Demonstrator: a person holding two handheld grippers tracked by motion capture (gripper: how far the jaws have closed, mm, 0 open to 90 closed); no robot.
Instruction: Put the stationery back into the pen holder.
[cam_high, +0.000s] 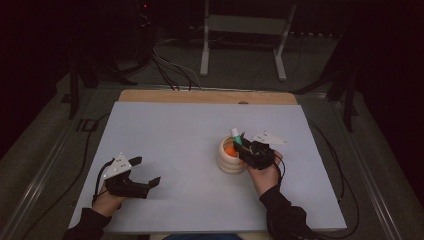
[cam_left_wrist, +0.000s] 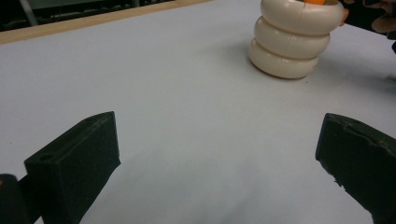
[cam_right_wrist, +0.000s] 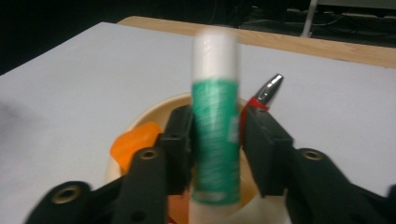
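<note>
Green-labelled, white-capped glue stick (cam_right_wrist: 215, 126) is standing upright, blurred, over the cream ringed cup (cam_high: 231, 159). I'm seeing my right gripper (cam_right_wrist: 215, 144) jaws flanking it, left pad seemingly touching, right a hair apart. My left gripper (cam_left_wrist: 219, 158) is gaping wide, holding nothing.

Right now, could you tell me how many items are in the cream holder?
3 visible: a green-and-white stick upright between the right tool's jaws, an orange item left of it, and a red pen behind. The holder may hide more.
</note>
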